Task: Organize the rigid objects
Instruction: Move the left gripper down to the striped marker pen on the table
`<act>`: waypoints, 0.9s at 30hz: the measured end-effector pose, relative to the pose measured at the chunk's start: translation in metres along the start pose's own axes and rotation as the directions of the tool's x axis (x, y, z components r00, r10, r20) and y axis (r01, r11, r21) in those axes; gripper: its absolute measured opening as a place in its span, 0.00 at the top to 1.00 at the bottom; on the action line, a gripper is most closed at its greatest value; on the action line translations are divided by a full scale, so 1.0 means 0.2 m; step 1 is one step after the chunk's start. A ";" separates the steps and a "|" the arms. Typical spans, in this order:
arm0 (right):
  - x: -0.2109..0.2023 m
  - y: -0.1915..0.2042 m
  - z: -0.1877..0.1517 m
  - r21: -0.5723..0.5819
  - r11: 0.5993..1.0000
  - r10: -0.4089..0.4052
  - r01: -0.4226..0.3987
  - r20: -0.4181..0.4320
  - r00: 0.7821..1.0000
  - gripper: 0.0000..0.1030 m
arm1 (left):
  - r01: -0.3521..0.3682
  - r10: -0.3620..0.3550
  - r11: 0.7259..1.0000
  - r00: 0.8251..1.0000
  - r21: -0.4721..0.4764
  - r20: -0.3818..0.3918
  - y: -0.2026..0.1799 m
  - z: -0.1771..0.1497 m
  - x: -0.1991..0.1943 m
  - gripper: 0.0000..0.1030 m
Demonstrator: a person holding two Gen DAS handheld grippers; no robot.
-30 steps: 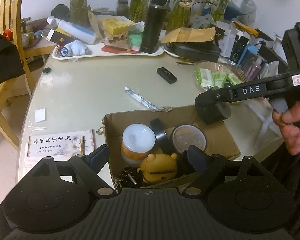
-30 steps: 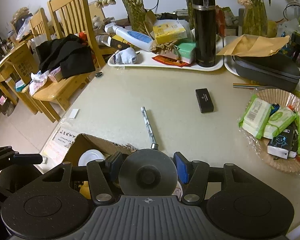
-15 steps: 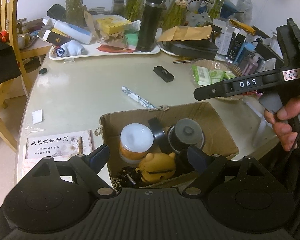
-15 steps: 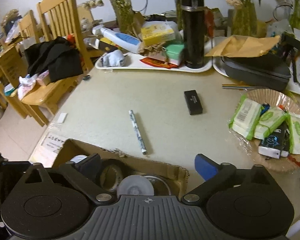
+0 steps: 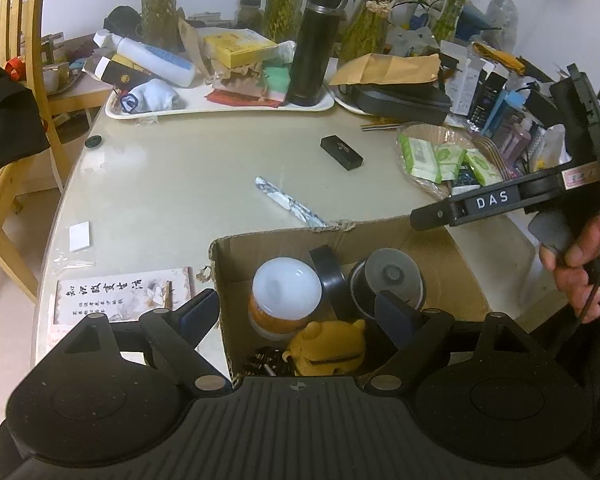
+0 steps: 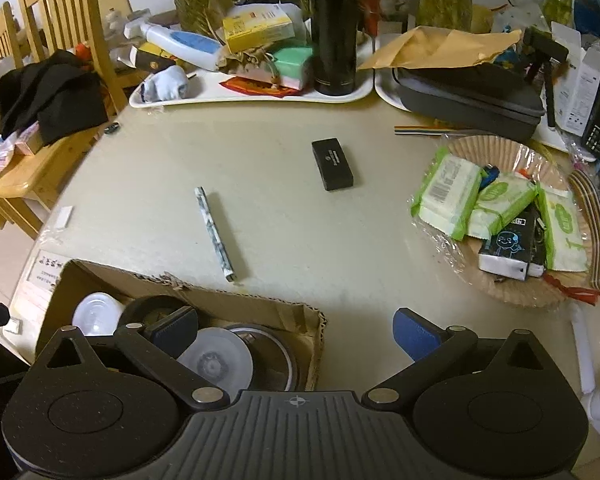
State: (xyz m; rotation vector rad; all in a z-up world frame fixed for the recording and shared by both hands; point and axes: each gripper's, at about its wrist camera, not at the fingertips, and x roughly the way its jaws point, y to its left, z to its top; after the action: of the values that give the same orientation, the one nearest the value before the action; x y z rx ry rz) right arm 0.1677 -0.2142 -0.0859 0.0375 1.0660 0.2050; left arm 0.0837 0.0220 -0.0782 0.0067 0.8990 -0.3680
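My table (image 5: 172, 184) carries a cardboard box (image 5: 452, 264) at its near edge. My right gripper (image 6: 296, 328) has just been opening and now stands spread wide, nothing between its fingers; one hangs over the box, the other over bare table. My left gripper (image 5: 296, 312) is parted wide above the box, empty. In the box: a white-lidded jar (image 5: 286, 292), a round grey weight (image 5: 392, 276), a yellow bear (image 5: 328, 348). On the table beyond lie a pen (image 6: 214, 232) and a black case (image 6: 332, 164)
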 end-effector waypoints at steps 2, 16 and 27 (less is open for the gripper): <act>0.00 0.00 0.00 -0.001 1.000 -0.004 0.004 -0.002 1.000 0.00 | 0.005 -0.005 1.000 1.000 -0.004 -0.002 0.00 0.01 0.01 0.17; 0.03 -0.05 0.04 0.040 0.999 -0.028 0.027 0.026 0.999 0.00 | 0.034 -0.034 0.999 0.999 0.024 0.018 -0.06 0.12 0.08 0.17; 0.03 -0.02 0.08 0.004 0.998 -0.063 0.063 0.084 0.994 0.00 | -0.017 0.016 0.999 0.999 0.034 0.028 -0.10 0.17 0.09 0.17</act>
State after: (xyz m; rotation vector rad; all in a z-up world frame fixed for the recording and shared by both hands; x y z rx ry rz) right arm 0.1846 -0.2155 -0.0844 0.0135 0.9820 0.1444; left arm 0.1141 -0.0072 -0.0669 0.0398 0.8649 -0.3674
